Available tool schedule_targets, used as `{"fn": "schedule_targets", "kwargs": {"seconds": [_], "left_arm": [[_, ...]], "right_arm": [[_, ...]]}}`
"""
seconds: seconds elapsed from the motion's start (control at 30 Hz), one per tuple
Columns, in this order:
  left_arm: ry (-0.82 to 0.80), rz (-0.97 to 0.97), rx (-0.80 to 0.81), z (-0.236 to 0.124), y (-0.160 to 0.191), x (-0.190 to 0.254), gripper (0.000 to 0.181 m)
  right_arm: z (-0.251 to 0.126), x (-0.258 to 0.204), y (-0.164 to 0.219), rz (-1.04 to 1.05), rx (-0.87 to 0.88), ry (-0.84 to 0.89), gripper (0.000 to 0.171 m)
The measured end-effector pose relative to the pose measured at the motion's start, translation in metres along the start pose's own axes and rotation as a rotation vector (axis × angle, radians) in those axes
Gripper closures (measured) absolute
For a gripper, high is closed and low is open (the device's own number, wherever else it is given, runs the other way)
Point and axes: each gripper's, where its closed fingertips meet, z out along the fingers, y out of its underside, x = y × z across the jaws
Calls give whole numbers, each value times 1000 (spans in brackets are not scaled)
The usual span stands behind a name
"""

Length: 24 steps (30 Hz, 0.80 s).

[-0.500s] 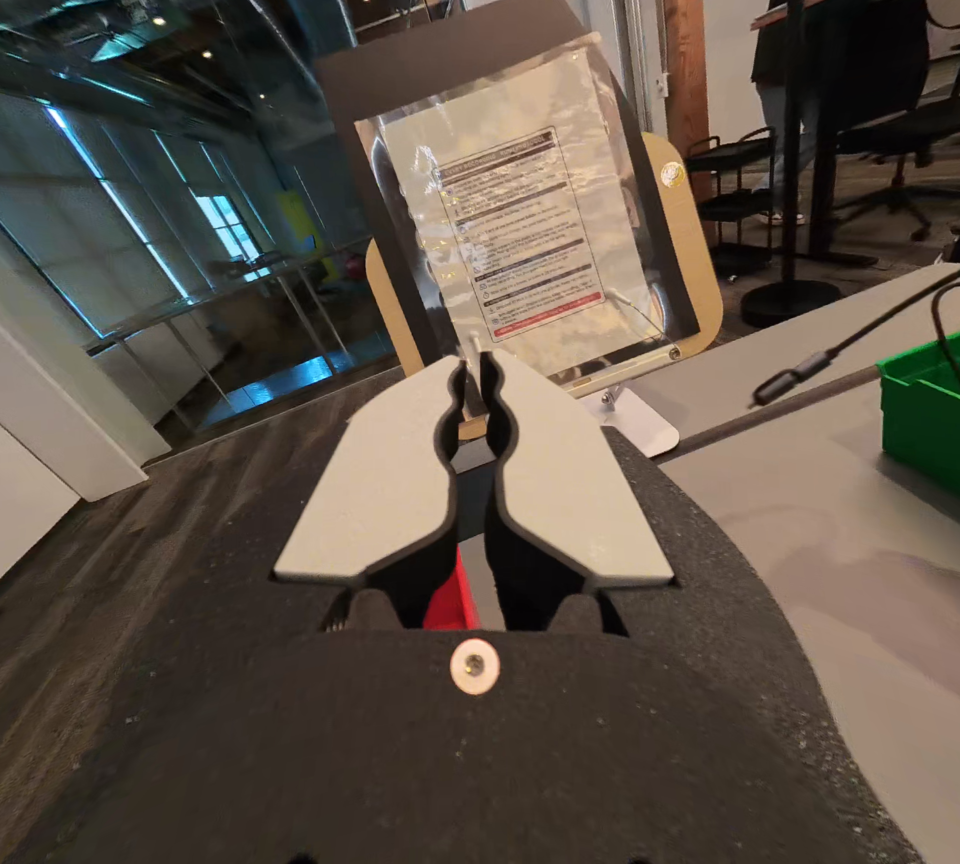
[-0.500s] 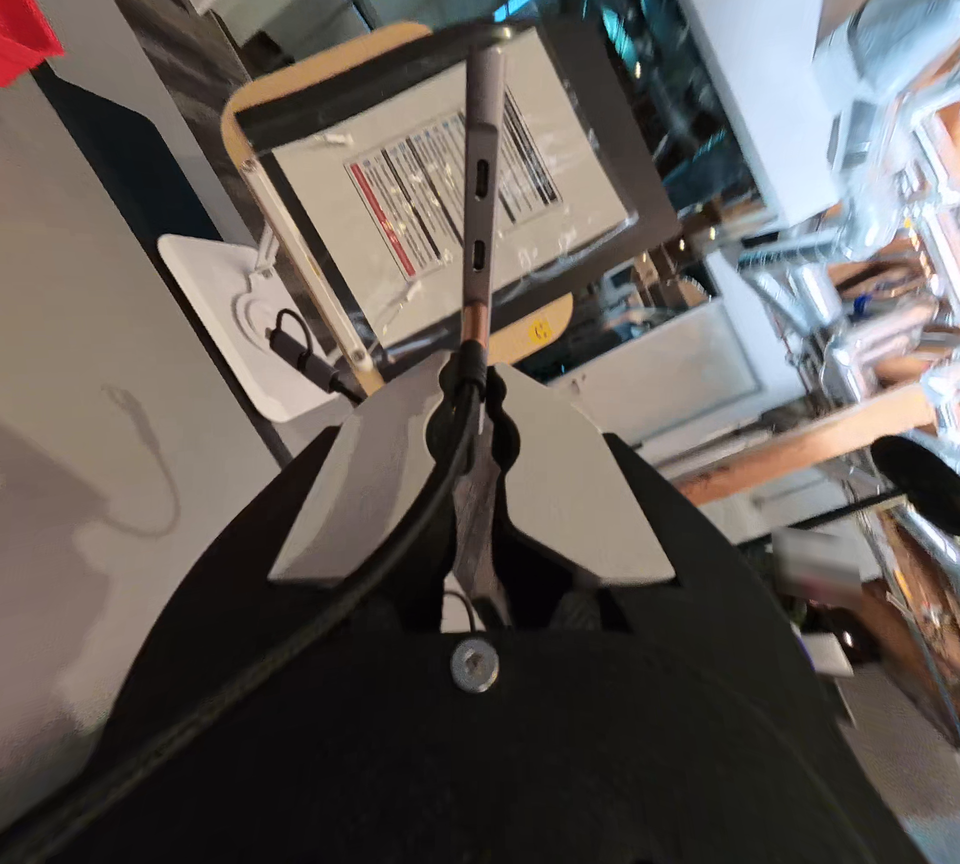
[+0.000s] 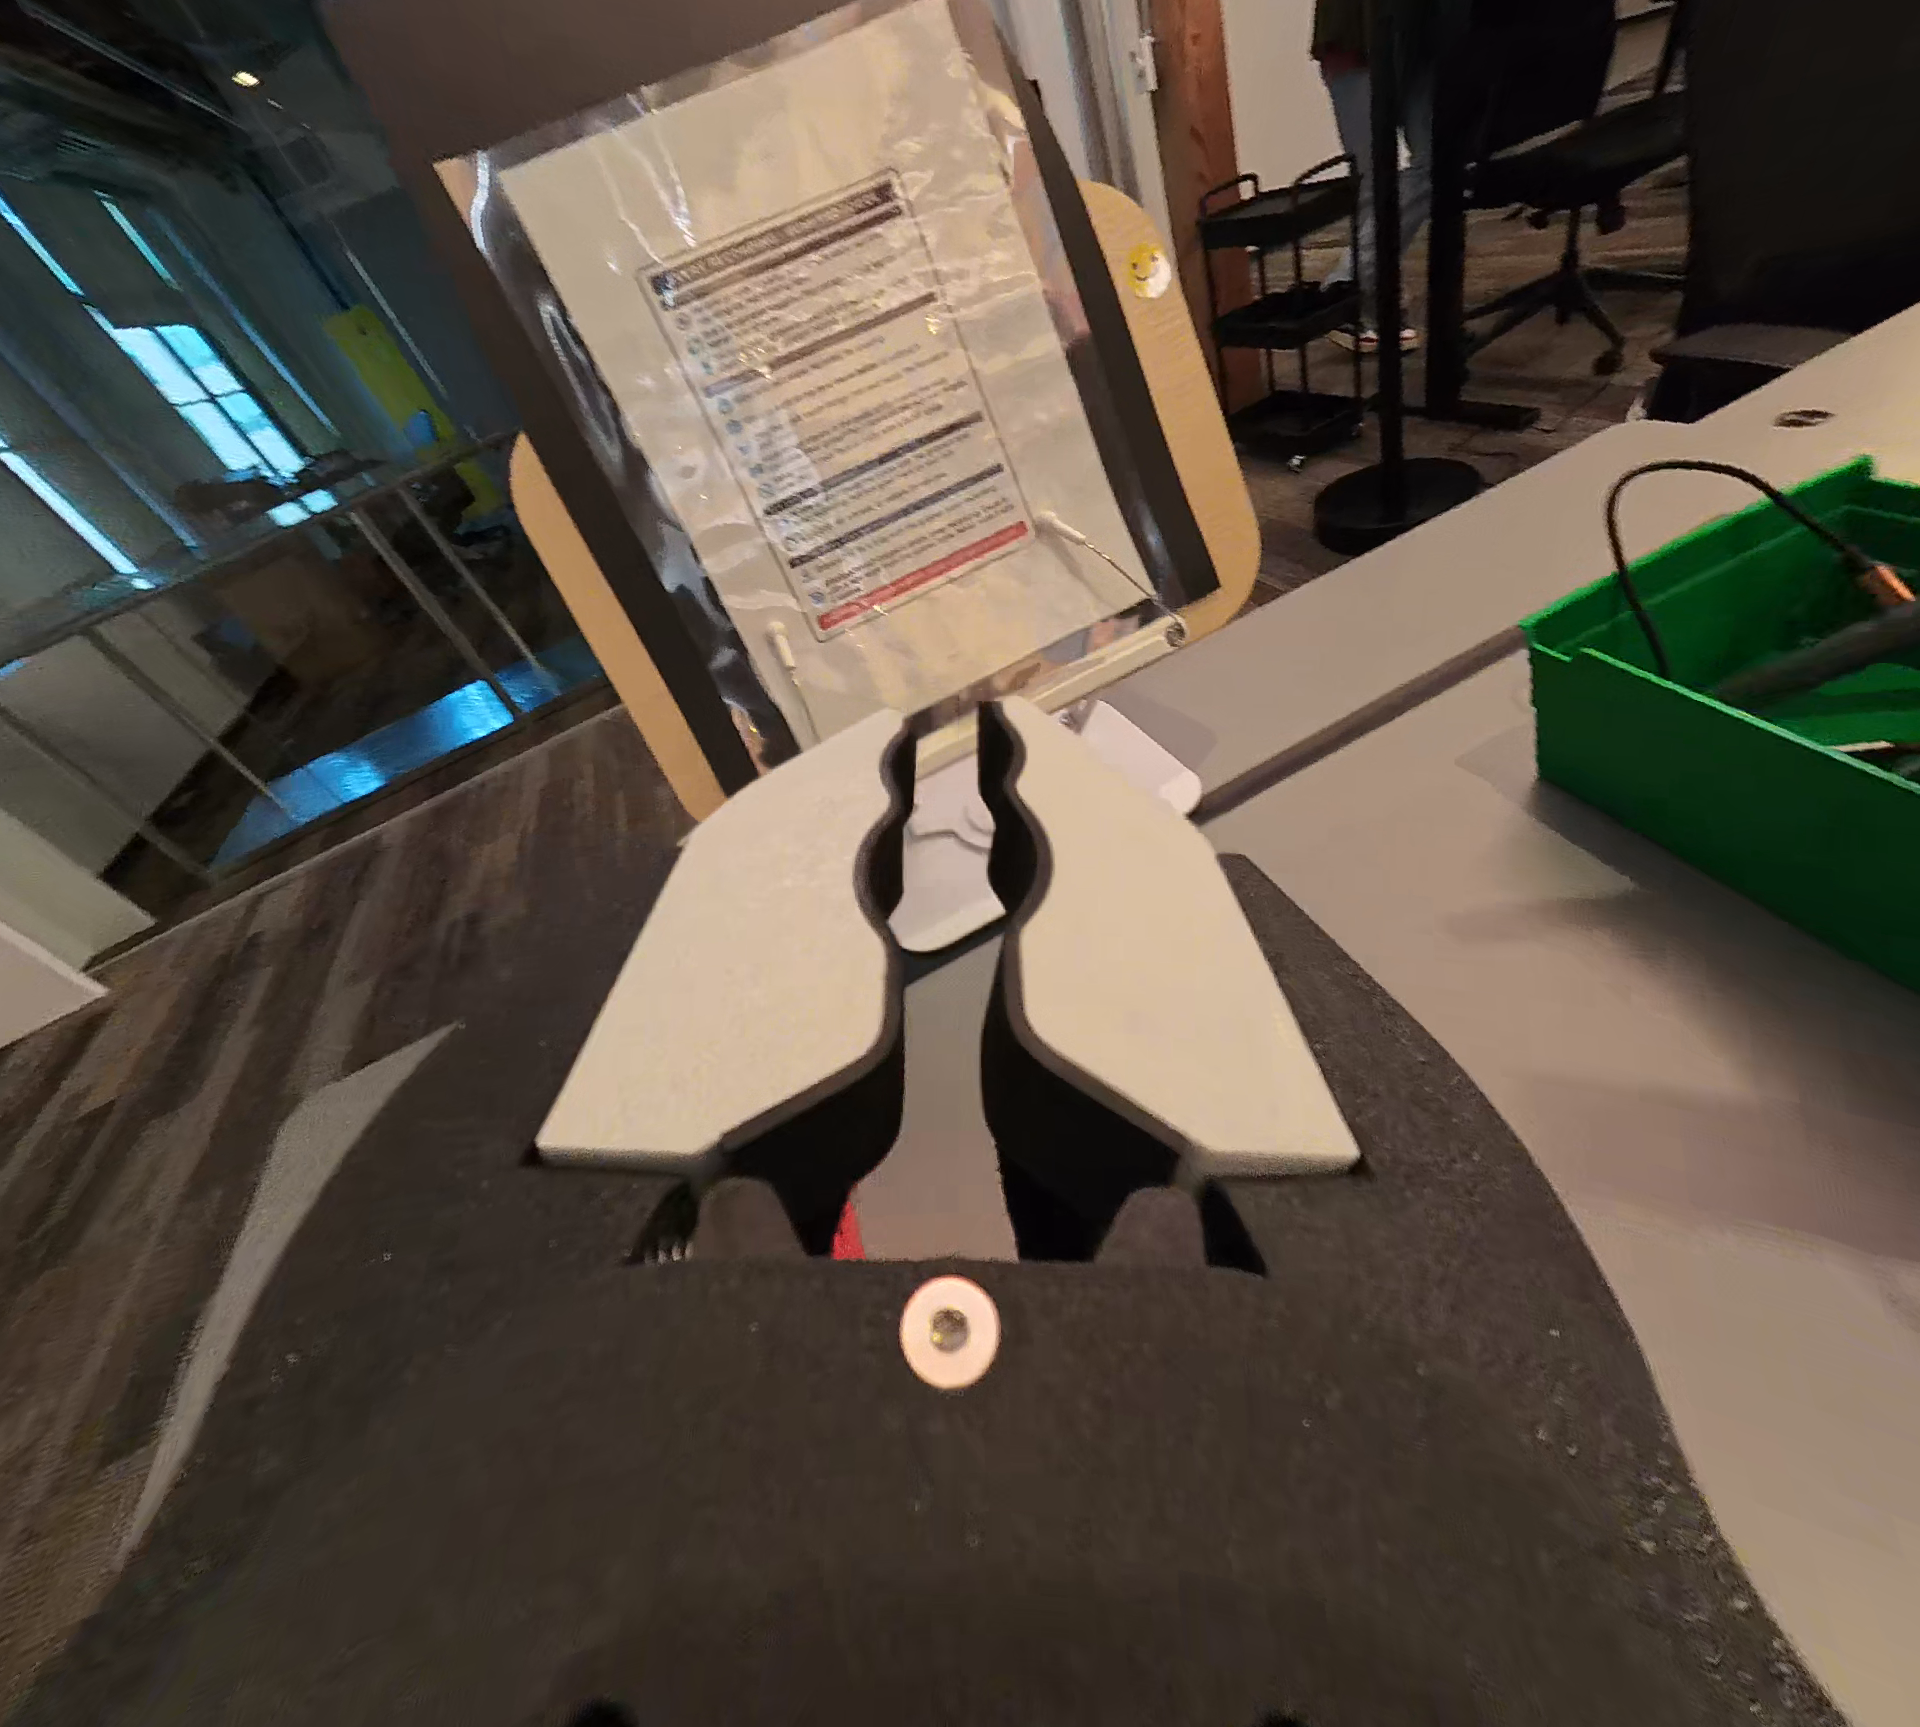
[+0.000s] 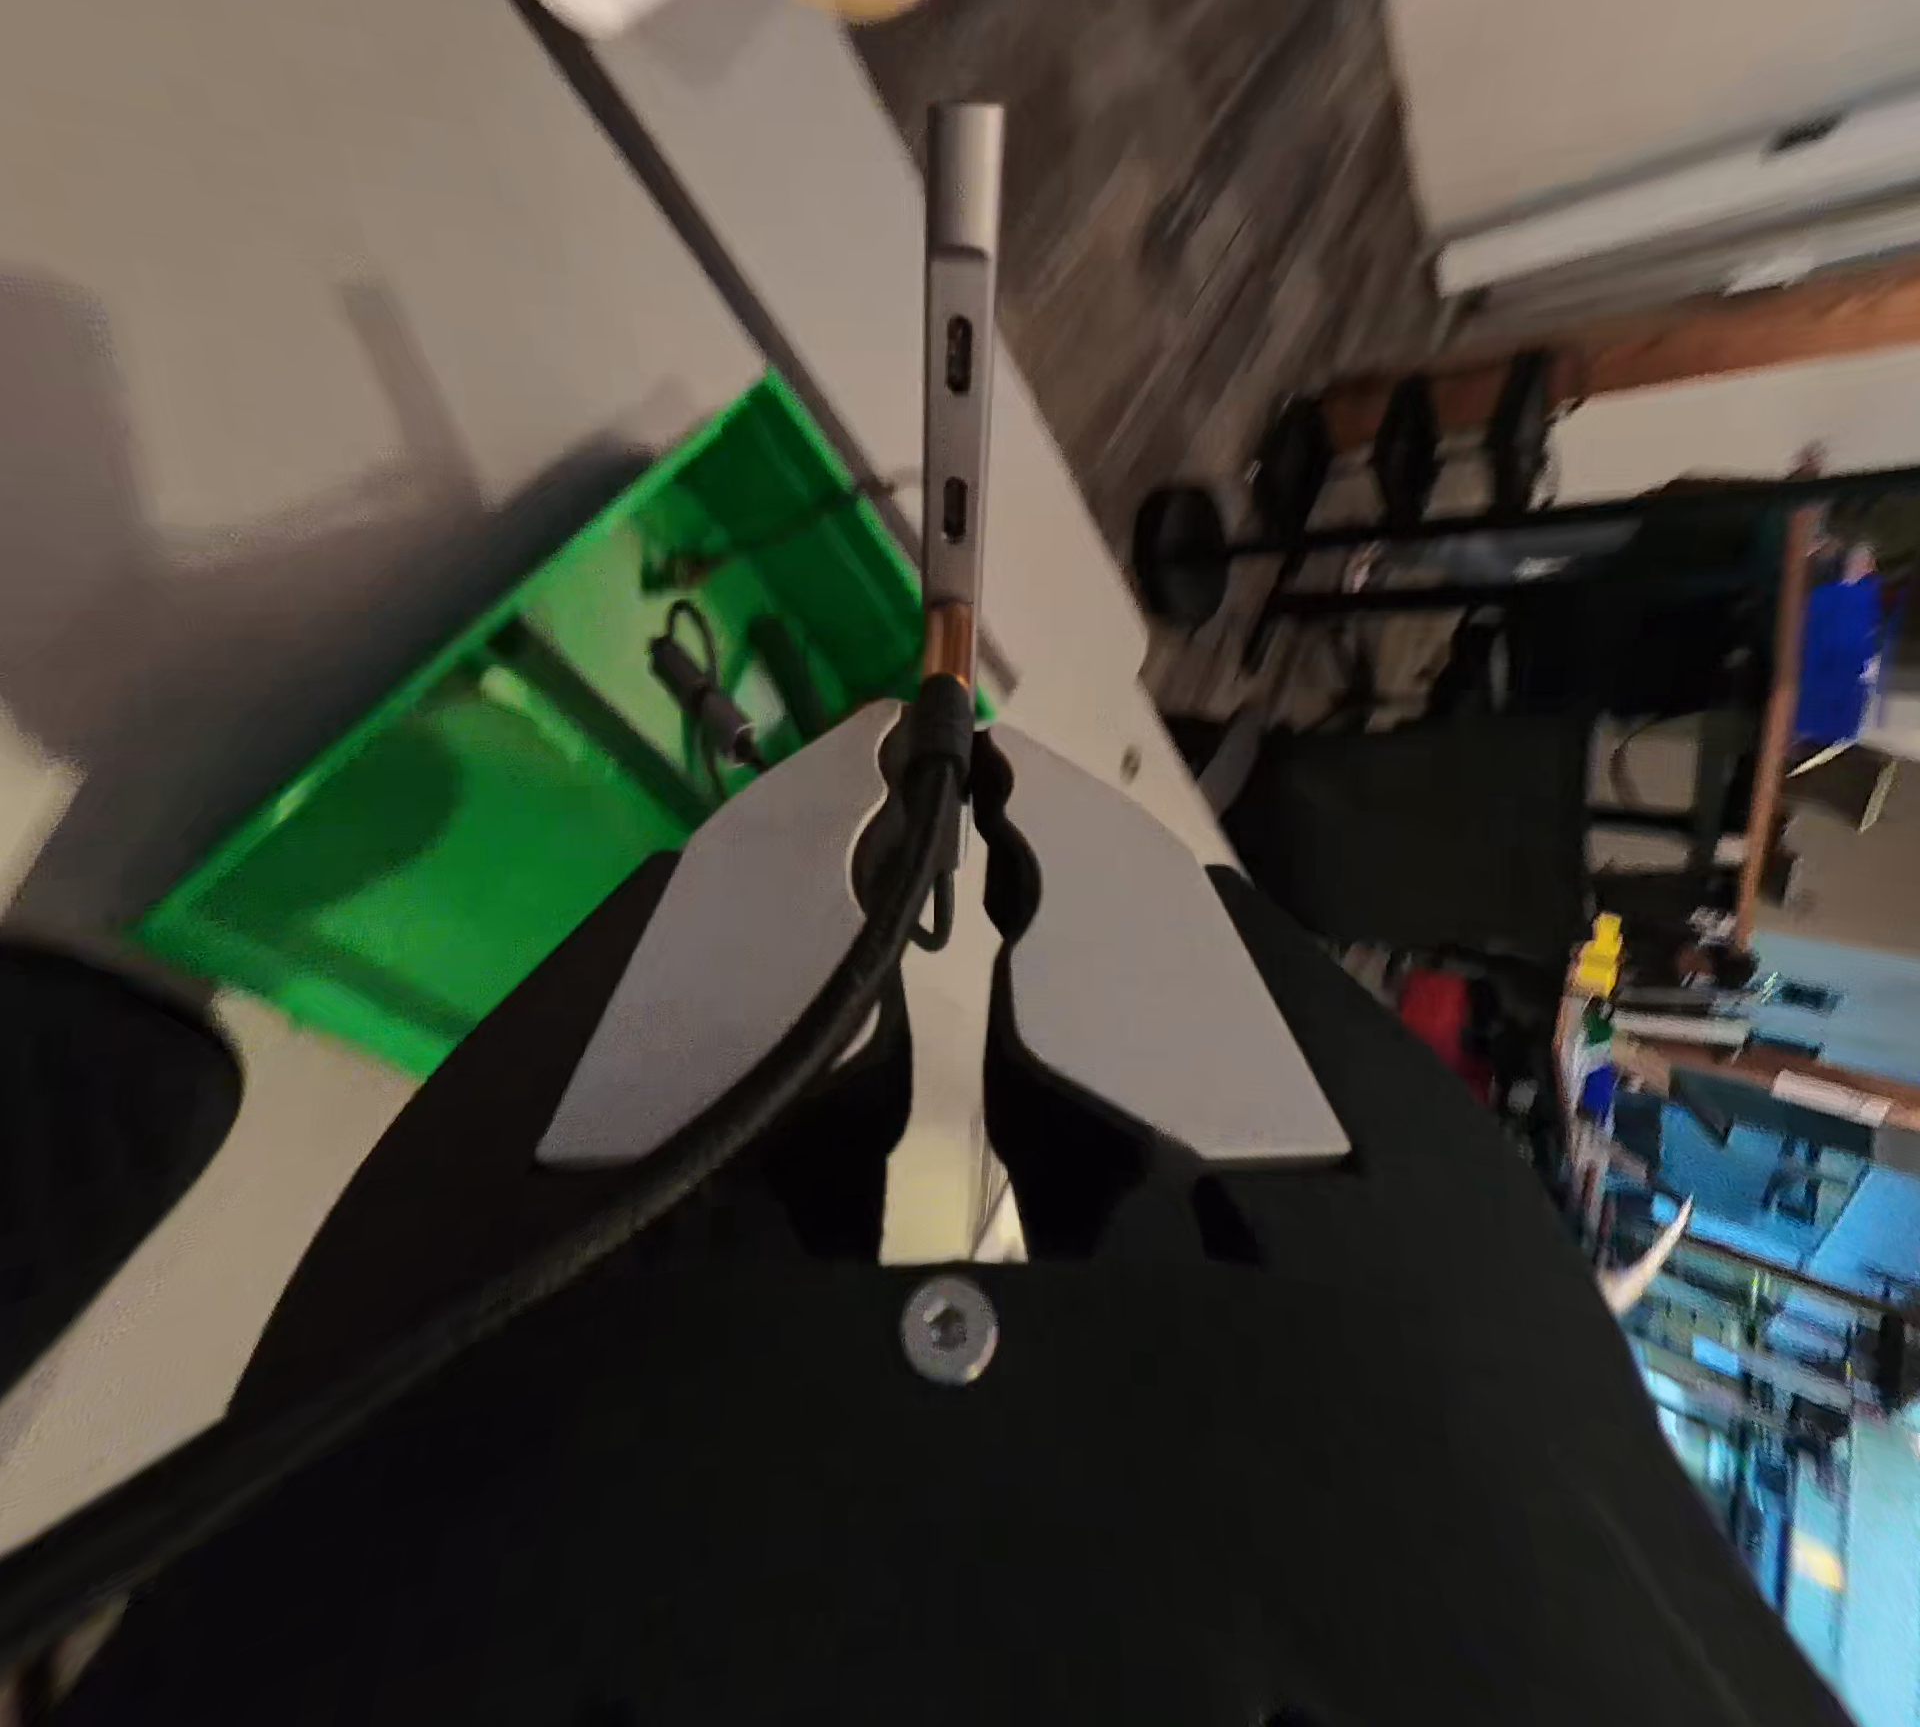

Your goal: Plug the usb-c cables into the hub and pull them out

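Note:
My right gripper [image 4: 943, 721] is shut on the cable end of a slim grey hub [image 4: 961, 389]. The hub sticks straight out from the tips, with a copper-coloured collar [image 4: 951, 643] at its base. Two usb-c ports show on its side, both empty. Its black cable [image 4: 831, 1012] runs back over the left finger. Below lies a green bin [image 4: 416, 846] holding loose dark cables [image 4: 707, 701]. My left gripper [image 3: 948, 721] is empty, its jaws a narrow gap apart, low over the grey table [image 3: 1455, 1106]. The green bin [image 3: 1714, 763] sits to its right, with a black cable [image 3: 1662, 493] looping over it.
A clear sign stand with a printed sheet [image 3: 831, 410] on a white base [image 3: 1132, 763] stands just ahead of the left gripper. A thin dark rod or cable [image 3: 1351, 721] lies on the table between stand and bin. The table's left edge drops to a wood floor [image 3: 312, 898]. The left gripper's tips are roughly 30 centimeters from the right gripper's.
The right gripper has swung from facing the sign stand to over the green bin, still holding the hub. The left gripper's jaws have parted slightly, and the bin is nearer in its view.

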Motion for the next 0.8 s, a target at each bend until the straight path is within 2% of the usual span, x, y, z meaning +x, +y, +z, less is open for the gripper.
{"fn": "schedule_targets", "kwargs": {"seconds": [0.13, 0.3, 0.5, 0.8], "left_arm": [[60, -23, -30, 0, 3, 6, 170], [112, -40, -37, -4, 2, 11, 170], [156, -25, -76, -2, 7, 22, 169], [189, 19, -141, 7, 19, 33, 169]], "right_arm": [[-2, 15, 52, -25, -306, -73, 161], [3, 18, 94, -19, -528, -138, 161], [49, 20, 92, 84, -606, -286, 161], [147, 7, 107, 201, -720, -471, 161]]}}
